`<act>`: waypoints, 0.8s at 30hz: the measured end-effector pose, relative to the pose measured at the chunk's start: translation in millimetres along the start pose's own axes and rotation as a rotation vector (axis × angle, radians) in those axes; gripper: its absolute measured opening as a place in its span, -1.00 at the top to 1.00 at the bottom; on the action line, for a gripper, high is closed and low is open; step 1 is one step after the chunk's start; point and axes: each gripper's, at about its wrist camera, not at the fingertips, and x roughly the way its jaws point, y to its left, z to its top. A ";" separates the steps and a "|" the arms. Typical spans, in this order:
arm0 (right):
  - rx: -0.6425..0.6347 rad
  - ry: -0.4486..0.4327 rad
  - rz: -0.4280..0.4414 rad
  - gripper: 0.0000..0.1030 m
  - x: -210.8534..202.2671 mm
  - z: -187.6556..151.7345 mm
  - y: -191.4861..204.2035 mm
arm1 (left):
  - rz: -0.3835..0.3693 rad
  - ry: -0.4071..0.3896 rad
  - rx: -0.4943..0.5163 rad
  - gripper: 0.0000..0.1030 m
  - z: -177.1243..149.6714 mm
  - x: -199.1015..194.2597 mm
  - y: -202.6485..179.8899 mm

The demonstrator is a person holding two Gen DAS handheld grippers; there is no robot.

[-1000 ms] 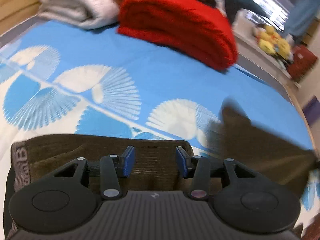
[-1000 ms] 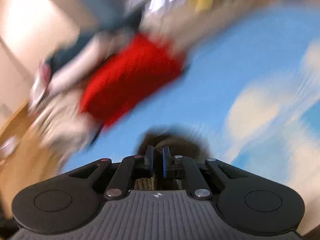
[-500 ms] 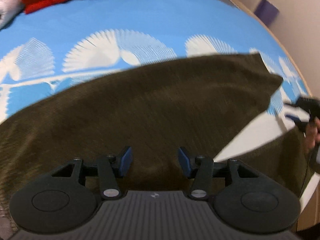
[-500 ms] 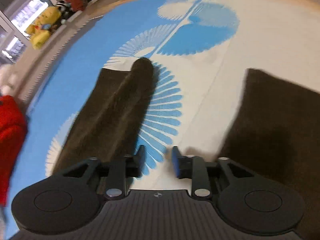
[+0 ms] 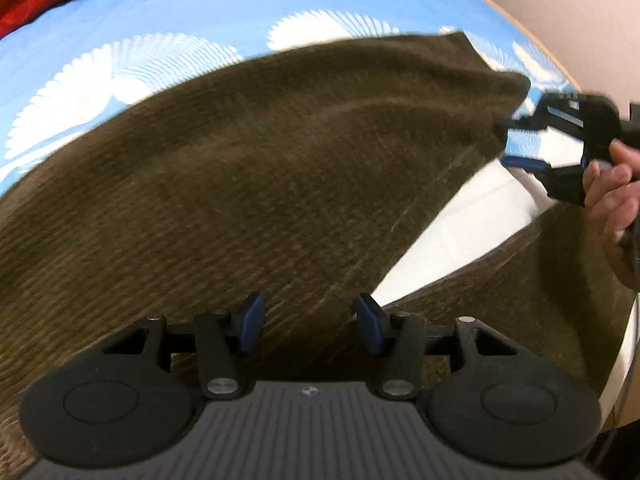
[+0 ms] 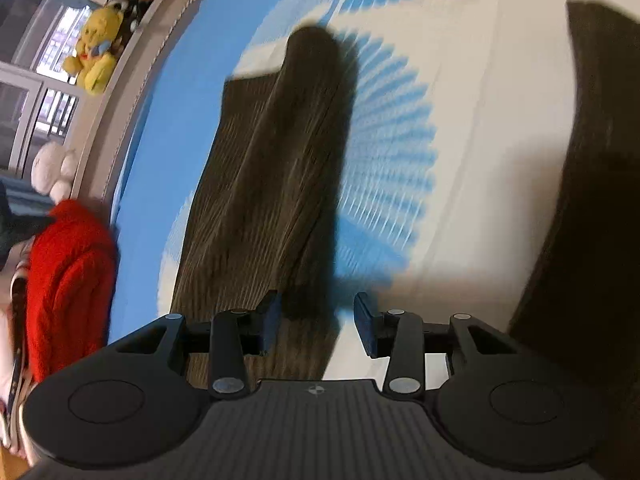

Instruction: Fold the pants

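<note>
Brown ribbed pants (image 5: 280, 168) spread across the blue-and-white bedsheet (image 5: 168, 12); left gripper (image 5: 310, 322) and right gripper (image 6: 316, 322) both parted, gripping nothing.

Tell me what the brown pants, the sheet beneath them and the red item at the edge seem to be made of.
Brown pants: a soft ribbed knit or fine corduroy, matte; close parallel ridges show, but which one is unclear. Sheet: smooth flat woven cloth, printed blue with white fan shapes. Red item: a thick, fuzzy knit, going by its chunky, bumpy surface.
</note>
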 end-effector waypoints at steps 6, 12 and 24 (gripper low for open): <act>-0.008 0.066 0.022 0.16 11.8 -24.2 12.2 | 0.103 -0.046 0.116 0.75 2.0 8.8 -12.3; 0.072 0.096 0.092 0.03 23.4 -29.6 15.8 | 0.129 -0.207 0.023 0.81 23.0 -45.8 1.4; 0.351 -0.166 0.250 0.09 8.5 0.6 -10.6 | 0.133 -0.201 0.047 0.81 17.7 -65.2 11.3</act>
